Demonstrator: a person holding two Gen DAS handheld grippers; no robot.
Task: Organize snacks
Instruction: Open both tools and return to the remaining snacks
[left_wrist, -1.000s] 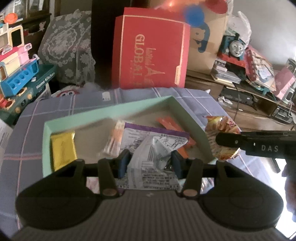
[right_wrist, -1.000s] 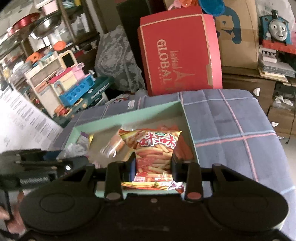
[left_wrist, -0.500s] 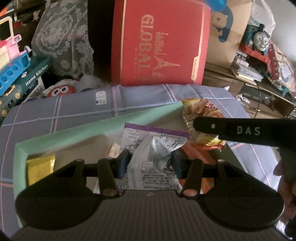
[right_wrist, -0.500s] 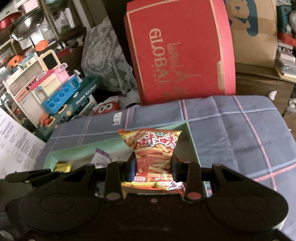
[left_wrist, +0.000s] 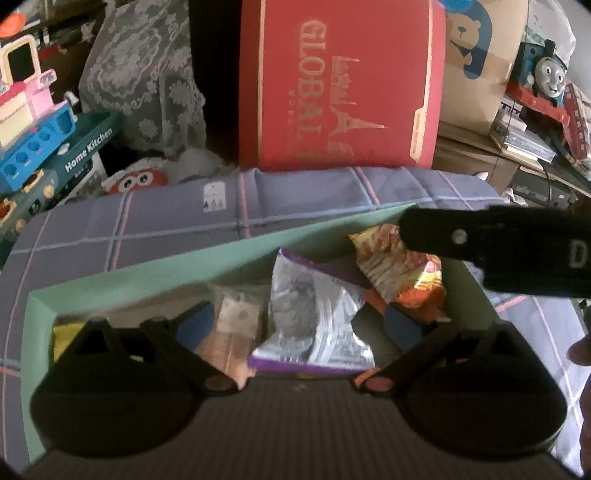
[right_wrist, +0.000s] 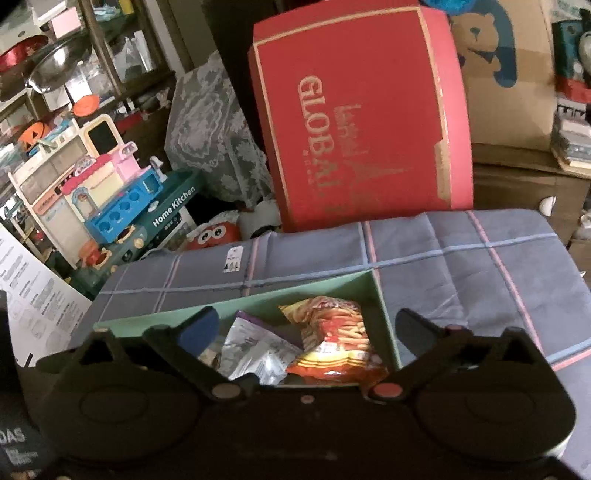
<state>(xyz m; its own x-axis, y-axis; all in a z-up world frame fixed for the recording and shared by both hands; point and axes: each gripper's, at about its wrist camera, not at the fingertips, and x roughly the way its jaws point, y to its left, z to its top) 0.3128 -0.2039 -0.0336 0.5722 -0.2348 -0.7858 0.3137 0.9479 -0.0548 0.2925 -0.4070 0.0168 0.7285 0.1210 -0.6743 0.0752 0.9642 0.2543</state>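
Note:
A mint green box sits on a blue checked cloth and holds snacks. My left gripper is open above it, and a silver and purple packet lies loose in the box between the spread fingers. An orange chips bag lies at the box's right end. My right gripper is open too, over the same box, with the chips bag and the silver packet lying below it. A yellow packet lies at the box's left end.
A red GLOBAL box stands upright behind the cloth. A toy kitchen set stands at the left. A cardboard box and a blue toy train are at the right. The right tool's body crosses the left view.
Both grippers have opened. The silver packet and the chips bag were let go and now lie in the green box. Both views have moved closer over the box.

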